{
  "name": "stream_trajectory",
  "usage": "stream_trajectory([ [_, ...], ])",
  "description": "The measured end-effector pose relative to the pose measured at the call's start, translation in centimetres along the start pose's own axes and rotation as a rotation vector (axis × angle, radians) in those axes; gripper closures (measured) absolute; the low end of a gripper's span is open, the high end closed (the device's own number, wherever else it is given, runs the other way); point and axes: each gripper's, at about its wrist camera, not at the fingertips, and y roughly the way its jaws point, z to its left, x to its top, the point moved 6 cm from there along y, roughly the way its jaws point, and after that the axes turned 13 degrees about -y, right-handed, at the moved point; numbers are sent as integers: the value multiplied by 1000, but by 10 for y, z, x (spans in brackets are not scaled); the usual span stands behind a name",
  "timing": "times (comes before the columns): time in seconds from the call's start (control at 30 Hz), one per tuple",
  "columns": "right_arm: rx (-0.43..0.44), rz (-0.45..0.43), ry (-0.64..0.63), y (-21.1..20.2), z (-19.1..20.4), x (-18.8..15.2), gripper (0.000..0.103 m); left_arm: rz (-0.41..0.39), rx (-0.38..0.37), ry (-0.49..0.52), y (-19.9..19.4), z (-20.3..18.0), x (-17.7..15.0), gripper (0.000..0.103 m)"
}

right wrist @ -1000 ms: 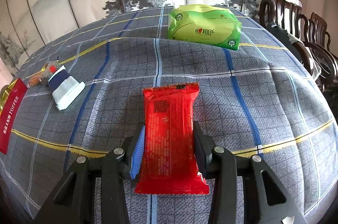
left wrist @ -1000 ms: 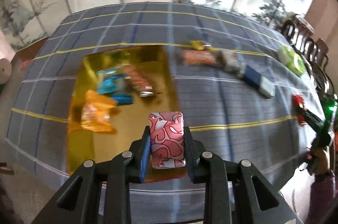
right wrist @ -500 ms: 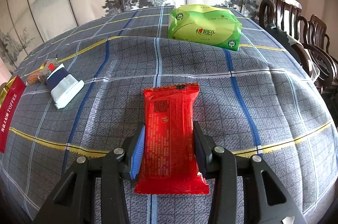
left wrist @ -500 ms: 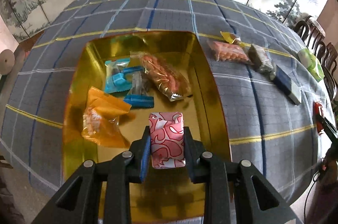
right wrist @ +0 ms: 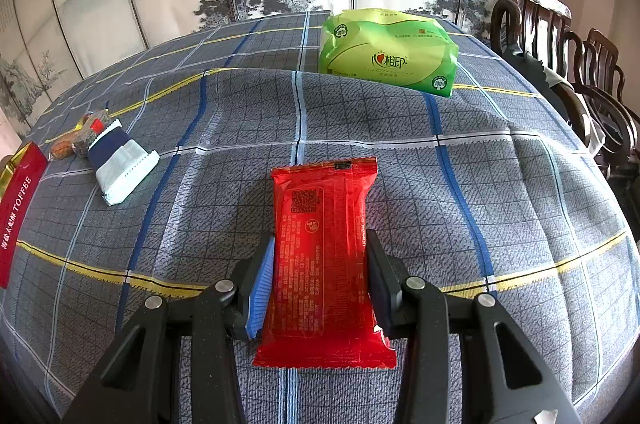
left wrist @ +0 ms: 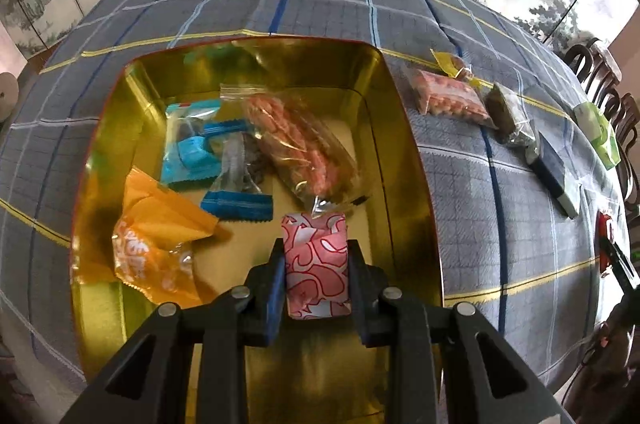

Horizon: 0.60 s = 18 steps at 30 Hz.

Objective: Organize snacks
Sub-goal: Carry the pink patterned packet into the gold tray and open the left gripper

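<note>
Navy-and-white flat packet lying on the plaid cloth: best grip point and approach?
Take the navy-and-white flat packet across its narrow width near the middle, coming from above. It lies flat on the plaid tablecloth, long edges free; the small snacks crowd only its navy end.

1. We see the left gripper [left wrist: 316, 266] clamped on a pink-and-white patterned packet [left wrist: 316, 264], held over the gold tin [left wrist: 404, 160].
2. Inside the tin lie an orange packet [left wrist: 156, 244], blue wrappers [left wrist: 192, 152] and a clear bag of pinkish snacks [left wrist: 300, 148].
3. Beyond its right wall, more snacks [left wrist: 448, 96] sit on the plaid tablecloth [left wrist: 472, 208].
</note>
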Motion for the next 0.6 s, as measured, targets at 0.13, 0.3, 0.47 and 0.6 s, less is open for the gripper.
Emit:
stream_trajectory([
  [0.13,0,0,0,0,0,0,63,7,-2,-1,5,-4,2,75],
  [0.3,-1,1,-1,0,0,0,63,7,-7,-1,8,-7,4,75],
  [0.47,-2,1,-1,0,0,0,63,8,-21,-6,11,-10,8,75],
  [0.6,-2,2,-1,0,0,0,63,10,-32,-9,12,-13,9,74],
])
